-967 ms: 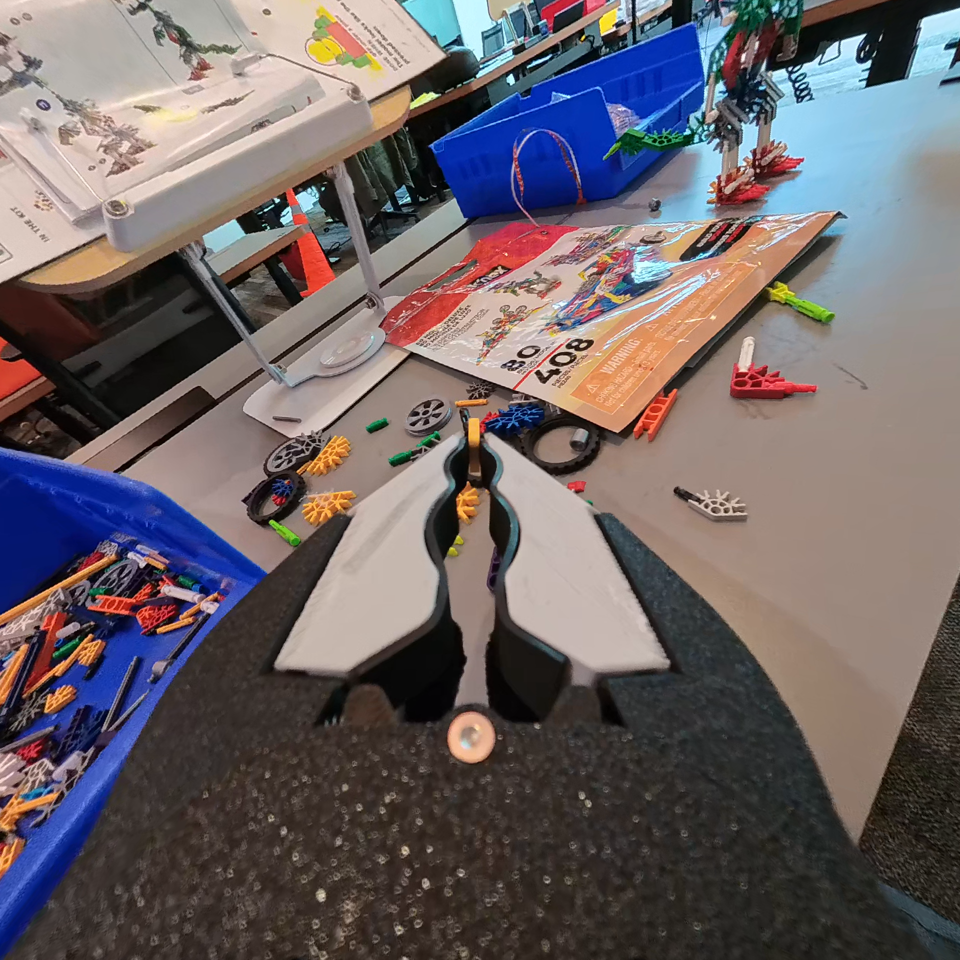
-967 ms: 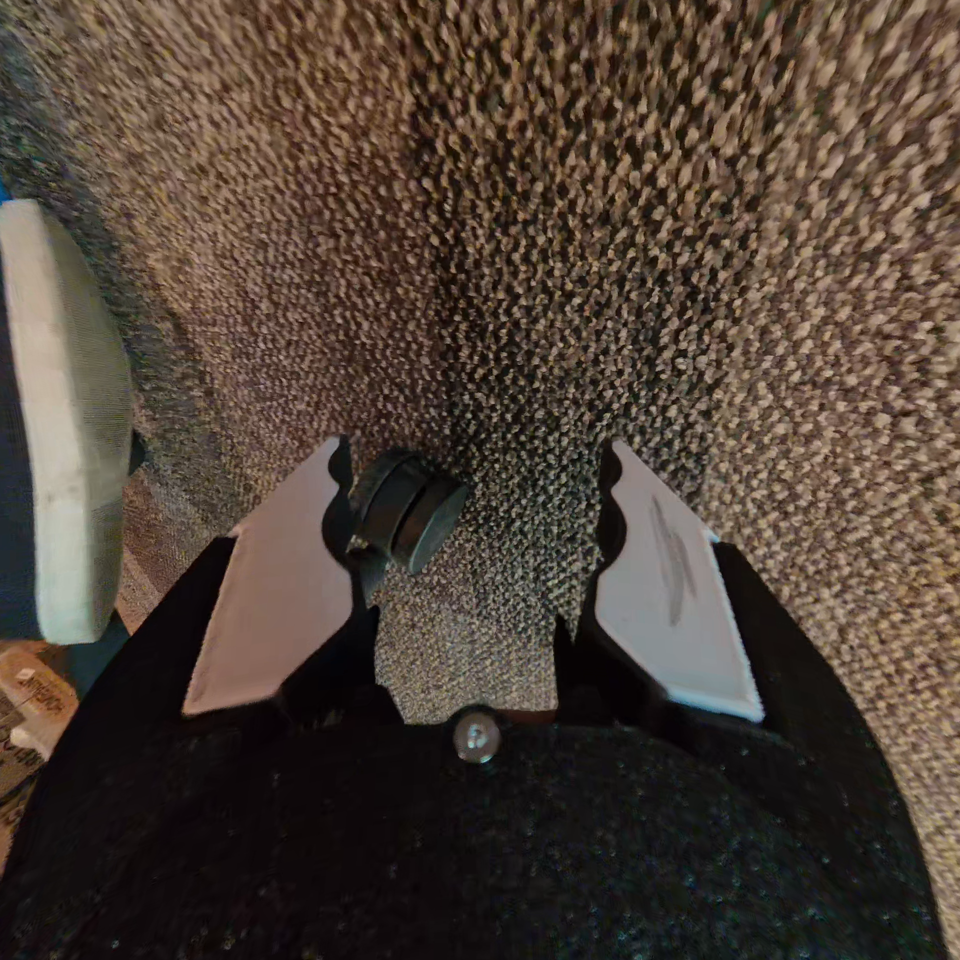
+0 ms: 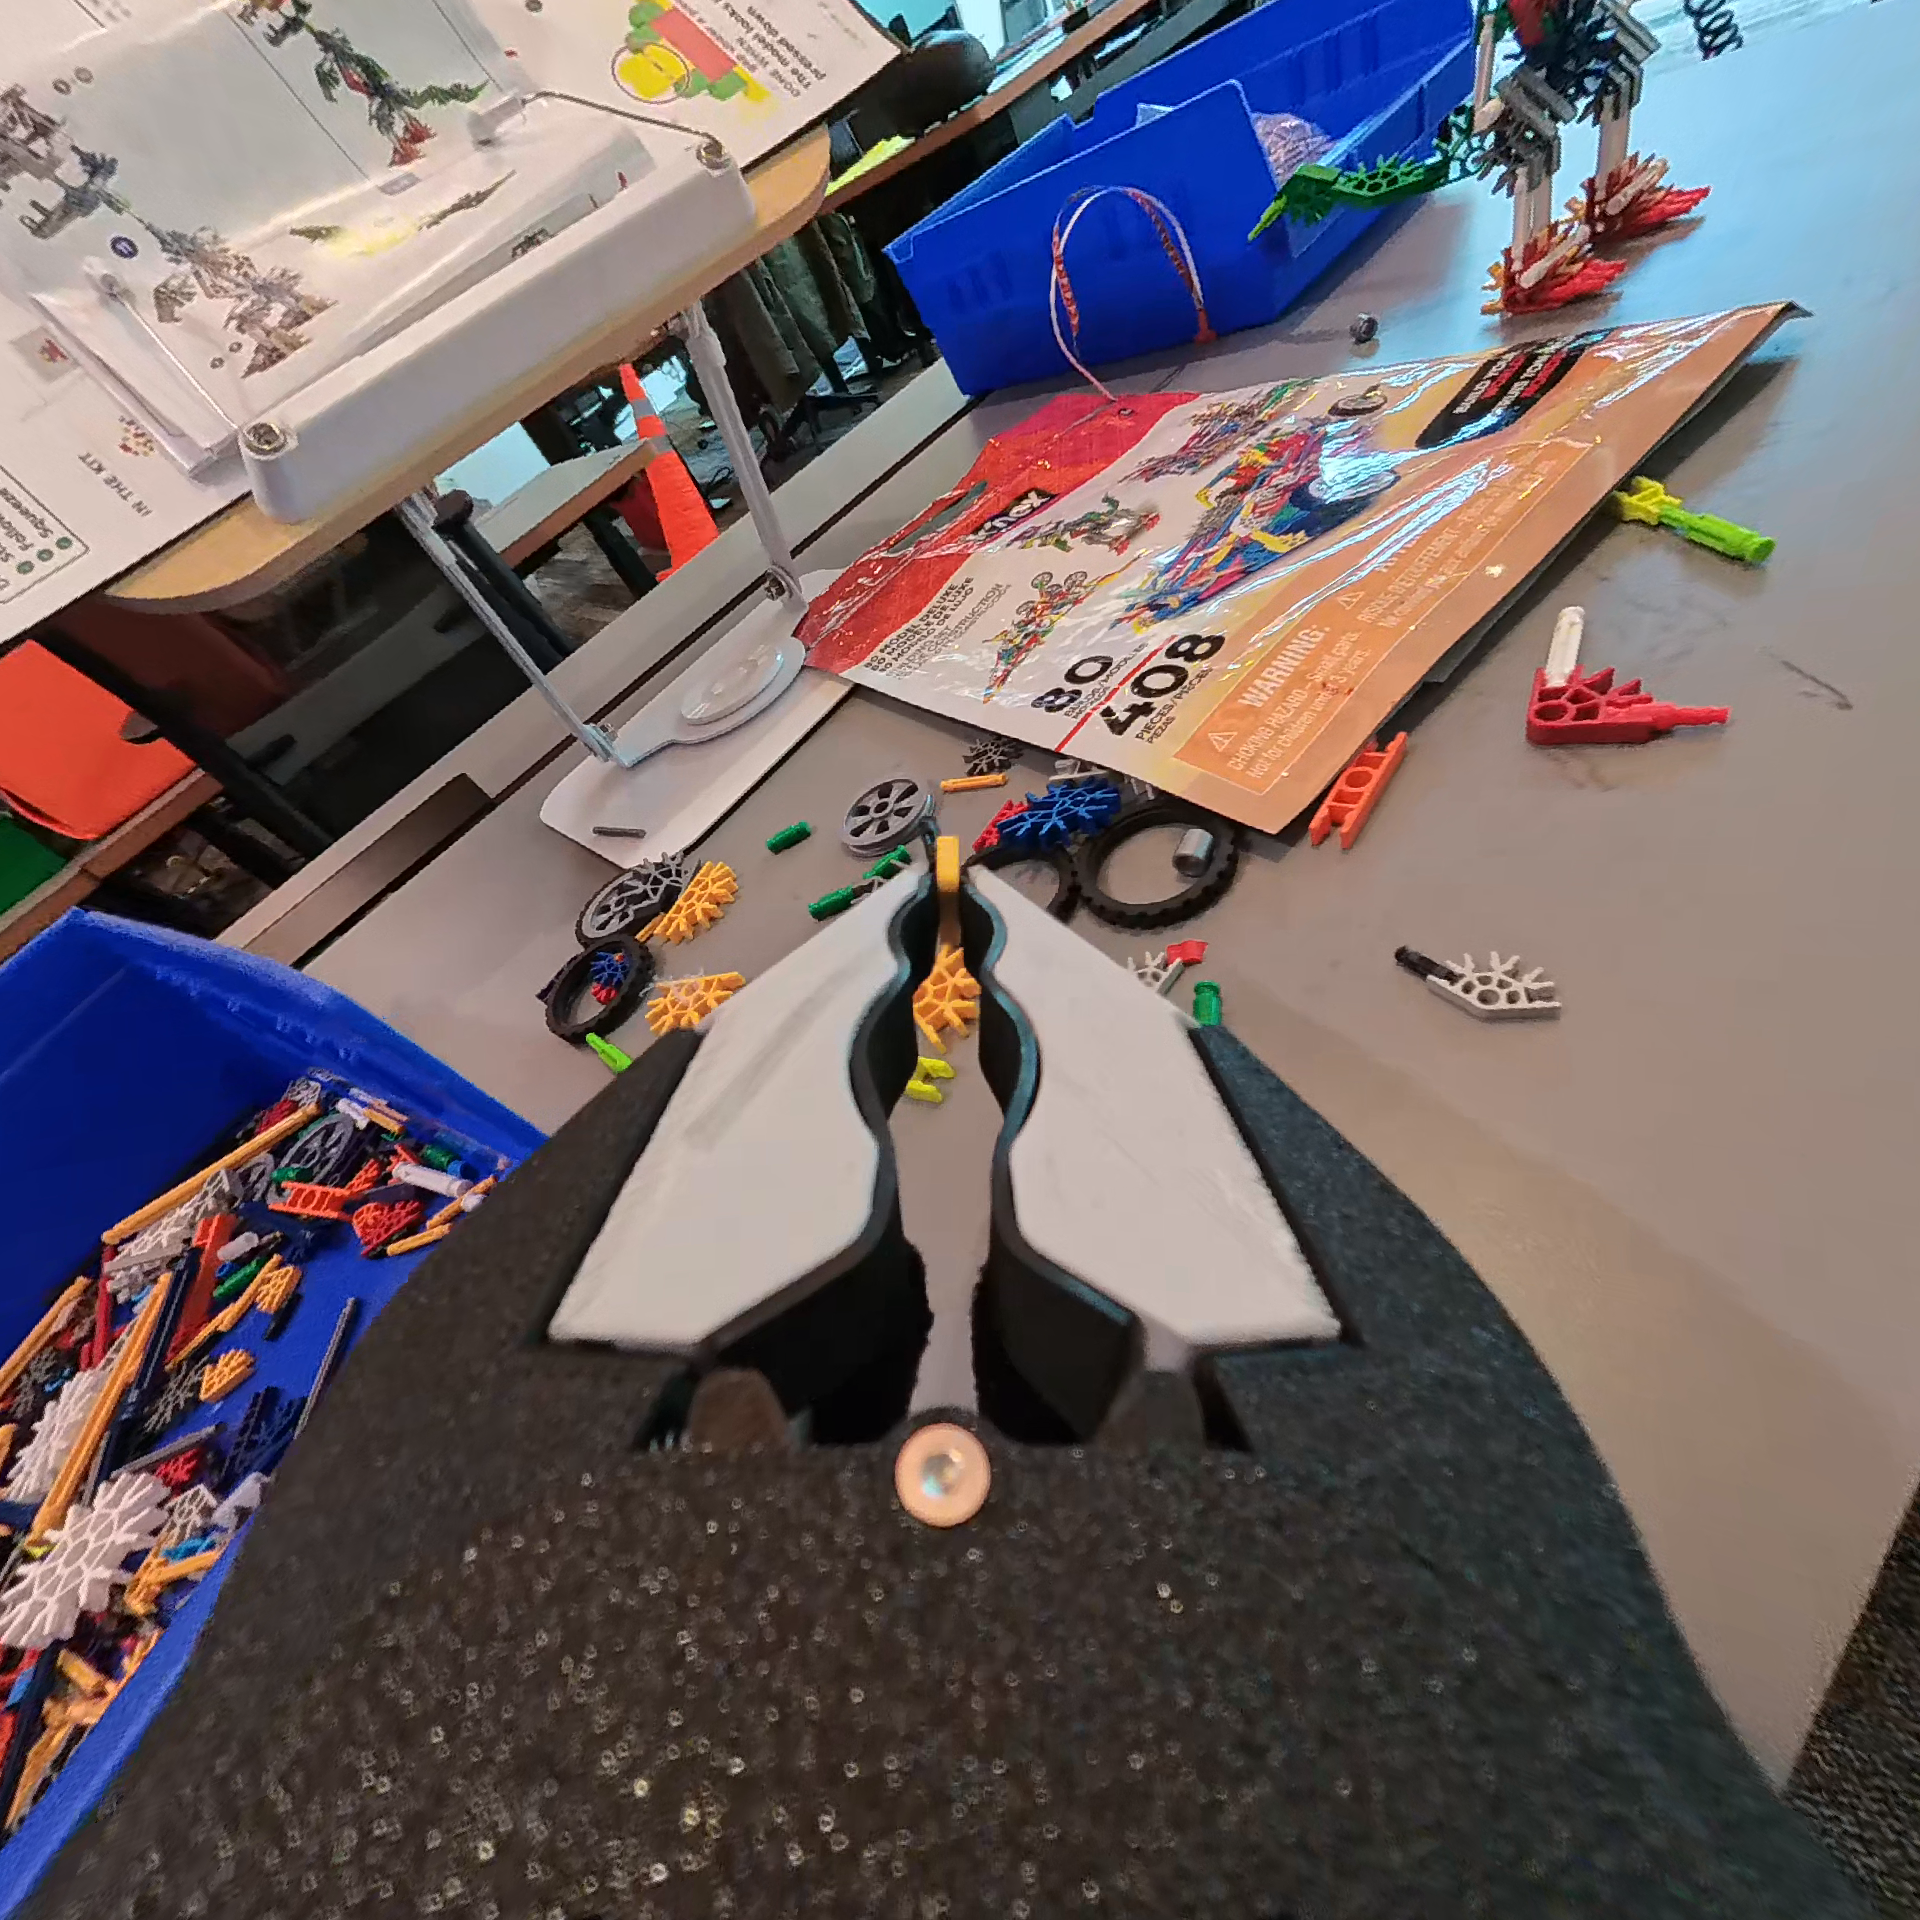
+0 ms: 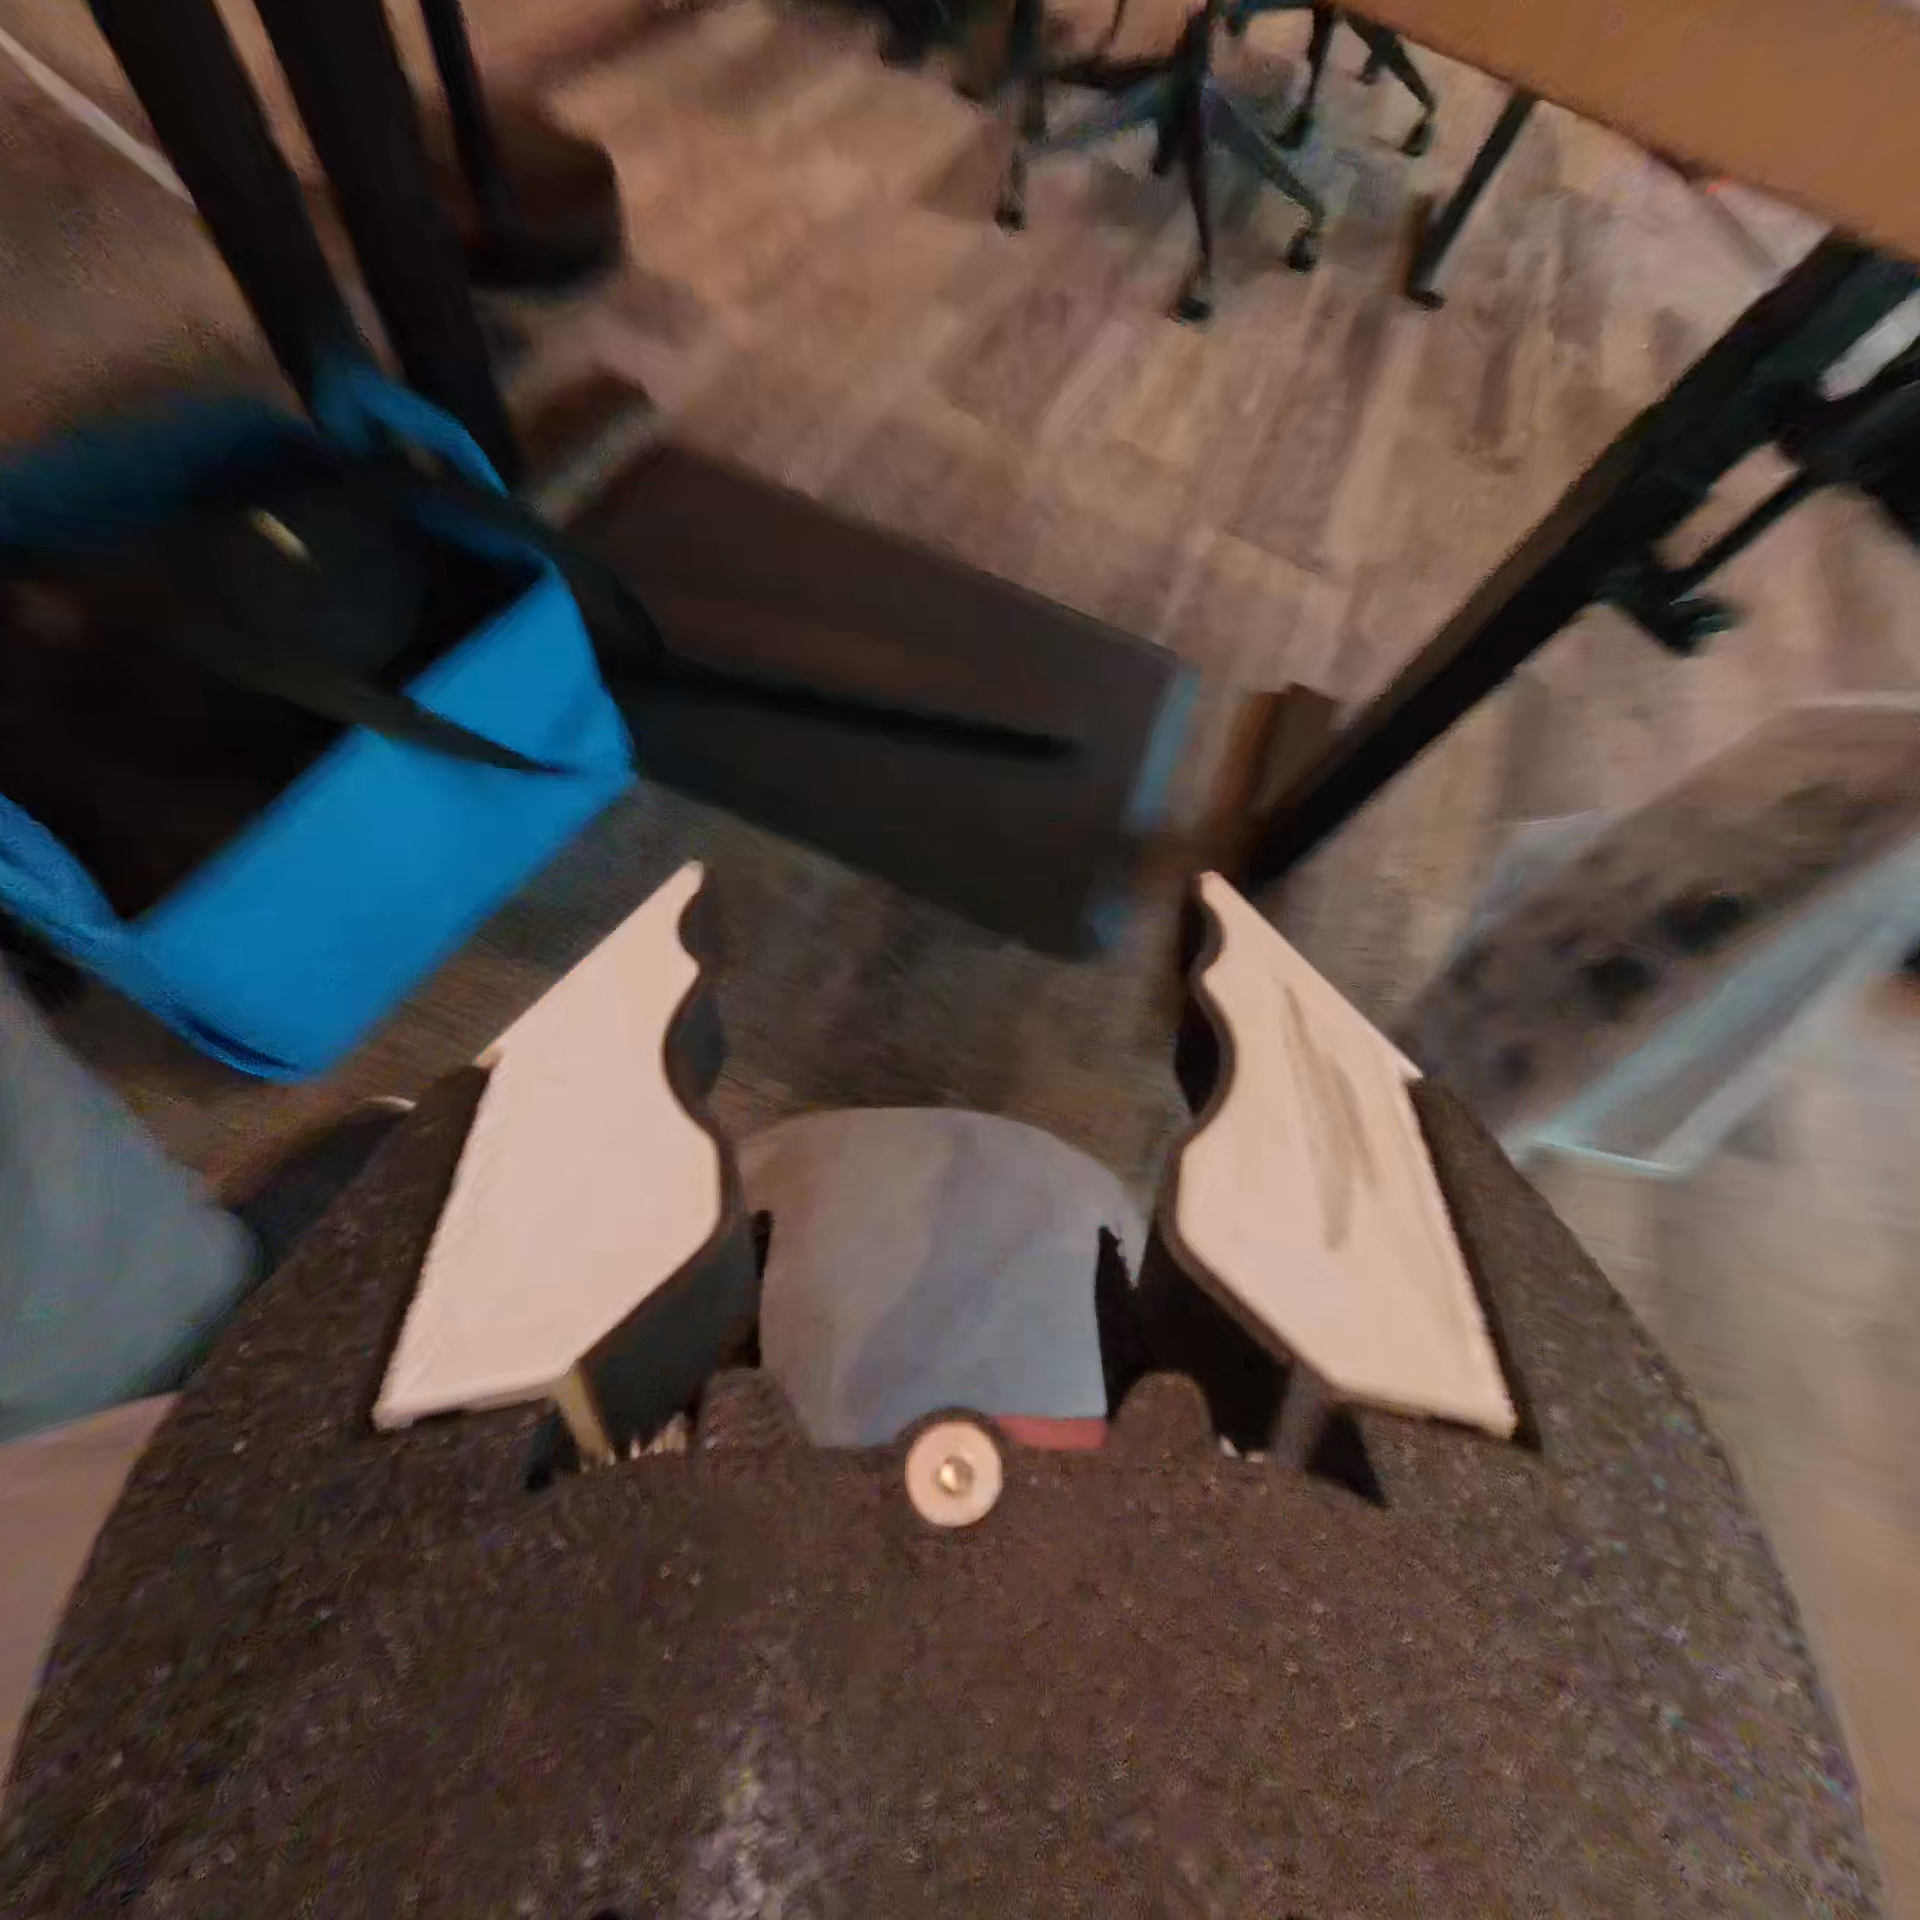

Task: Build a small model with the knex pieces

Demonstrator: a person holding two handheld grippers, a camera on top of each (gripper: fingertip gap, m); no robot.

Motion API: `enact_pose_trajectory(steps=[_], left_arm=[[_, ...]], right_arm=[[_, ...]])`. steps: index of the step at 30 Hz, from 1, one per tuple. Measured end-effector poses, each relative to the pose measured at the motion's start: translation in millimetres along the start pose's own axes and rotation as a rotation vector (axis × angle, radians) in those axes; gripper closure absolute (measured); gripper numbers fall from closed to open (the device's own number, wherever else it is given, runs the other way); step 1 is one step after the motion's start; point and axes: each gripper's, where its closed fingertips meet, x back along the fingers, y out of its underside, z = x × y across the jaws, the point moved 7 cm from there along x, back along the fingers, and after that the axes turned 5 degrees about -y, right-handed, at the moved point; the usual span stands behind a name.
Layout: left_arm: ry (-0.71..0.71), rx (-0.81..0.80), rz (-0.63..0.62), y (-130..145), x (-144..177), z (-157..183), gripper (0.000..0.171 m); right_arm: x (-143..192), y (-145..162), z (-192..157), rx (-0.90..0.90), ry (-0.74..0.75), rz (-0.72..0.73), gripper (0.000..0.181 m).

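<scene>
My left gripper (image 3: 947,883) is shut on a small yellow-orange construction-toy piece (image 3: 947,868) and holds it above the grey table (image 3: 1558,1143). Loose pieces lie below it: yellow snowflake connectors (image 3: 694,902), black tyres (image 3: 1158,868), a grey wheel (image 3: 883,816) and a blue connector (image 3: 1070,808). My right gripper (image 4: 945,894) is open and empty. It points down at the carpeted floor (image 4: 1039,312), away from the table, and its view is blurred.
A blue bin (image 3: 156,1195) of mixed pieces sits at the left. A glossy toy package sheet (image 3: 1299,540) lies ahead, with a second blue bin (image 3: 1195,177) and a built model (image 3: 1558,135) behind. An instruction stand (image 3: 364,260) rises at the left. On the floor are a blue box (image 4: 343,831), a dark box (image 4: 883,707) and table legs (image 4: 1558,561). Spacing between my two grippers at the tips: around 50 cm. About 10 cm separates my left fingertips from the blue connector (image 3: 1070,808).
My left gripper has barely moved, still shut on the yellow piece. My right gripper has swung from a close look at the carpet to a wider view of the floor under the desks.
</scene>
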Motion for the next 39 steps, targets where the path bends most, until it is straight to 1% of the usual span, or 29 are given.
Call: enact_pose_trajectory(steps=[1, 2, 6, 10, 17, 23, 25, 29, 31, 34, 39], left_arm=[[-0.007, -0.004, -0.006, 0.4, -1.0, -0.1, 0.171], [-0.009, -0.013, -0.016, 1.0, -2.3, 0.4, 0.171], [-0.022, -0.077, -0.051, 3.2, -5.9, 6.1, 0.171], [-0.035, -0.064, -0.058, 3.4, -6.8, 4.2, 0.171], [-0.041, -0.09, -0.077, 4.7, -8.8, 6.4, 0.171], [-0.039, -0.12, -0.074, 4.8, -8.6, 9.3, 0.171], [-0.037, -0.118, -0.08, 5.2, -9.2, 9.2, 0.17], [-0.027, -0.104, -0.059, 4.0, -7.2, 8.2, 0.171], [-0.021, -0.089, -0.044, 3.1, -5.7, 6.9, 0.171], [-0.012, -0.077, -0.023, 1.9, -3.5, 6.2, 0.171], [-0.015, -0.11, -0.03, 2.7, -3.9, 8.9, 0.171]], right_arm=[[7.2, 5.2, 7.7, 0.074, 0.063, -0.01, 0.09], [15.4, 9.9, 14.2, 0.102, 0.093, 0.002, 0.092], [33.6, 27.5, 27.3, 0.087, 0.089, -0.005, 0.092], [48.0, 35.1, 38.1, 0.018, 0.12, 0.035, 0.092], [44.3, 36.6, 30.9, 0.021, 0.065, 0.012, 0.092], [28.4, 28.5, 25.3, 0.031, 0.006, 0.017, 0.092], [18.3, 22.9, 24.2, 0.026, -0.043, 0.035, 0.092], [-4.7, 9.2, 23.8, -0.005, -0.159, 0.104, 0.096], [-18.2, 3.2, 23.1, -0.001, -0.207, 0.115, 0.097], [-36.2, -1.8, 22.8, 0.05, -0.245, 0.098, 0.097], [-61.6, -7.1, 23.2, 0.166, -0.293, 0.092, 0.097]])
